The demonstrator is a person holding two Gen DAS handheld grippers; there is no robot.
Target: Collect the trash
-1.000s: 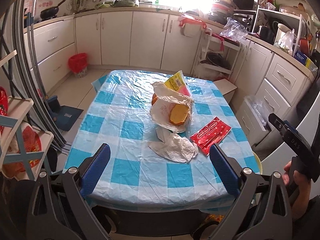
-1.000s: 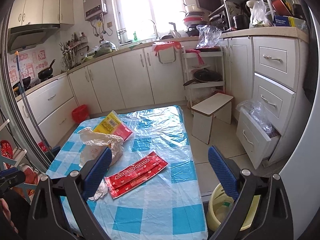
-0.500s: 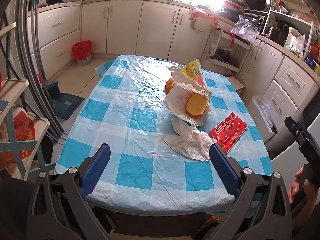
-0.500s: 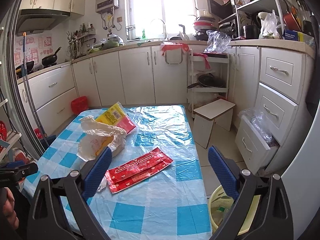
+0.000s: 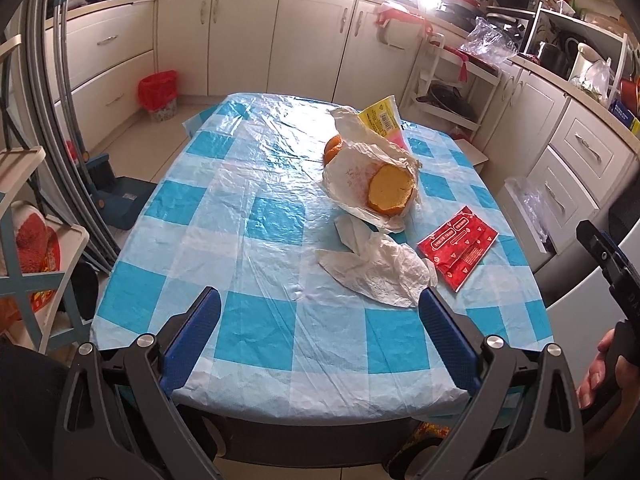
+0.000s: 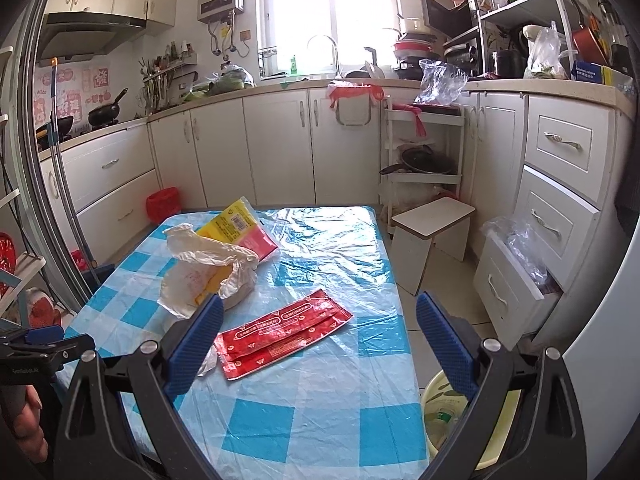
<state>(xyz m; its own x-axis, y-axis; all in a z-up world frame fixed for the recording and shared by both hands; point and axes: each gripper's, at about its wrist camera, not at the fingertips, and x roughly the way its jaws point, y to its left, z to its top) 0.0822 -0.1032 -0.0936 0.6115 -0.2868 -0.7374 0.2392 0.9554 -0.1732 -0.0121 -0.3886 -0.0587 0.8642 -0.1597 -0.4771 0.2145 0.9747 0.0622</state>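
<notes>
On the blue-checked table (image 5: 256, 216) lie a crumpled white paper (image 5: 376, 268), a red flat wrapper (image 5: 458, 248) (image 6: 280, 332), a white plastic bag with orange bread in it (image 5: 376, 184) (image 6: 208, 268), and a yellow-pink packet (image 5: 382, 122) (image 6: 244, 232). My left gripper (image 5: 320, 336) hovers open over the table's near edge, the crumpled paper just ahead of its right finger. My right gripper (image 6: 318, 336) is open above the table's right side, near the red wrapper. A pale yellow bin (image 6: 448, 404) stands on the floor at the table's right.
White kitchen cabinets (image 5: 304, 40) line the far and right walls, with an open drawer (image 6: 516, 272) holding plastic. A small white stool (image 6: 432, 228) and a red waste basket (image 5: 158, 94) stand on the floor. A rack (image 5: 28, 240) stands left of the table.
Both grippers have moved forward and lower toward the table. The table's things look larger; none of them has moved. Both stay open.
</notes>
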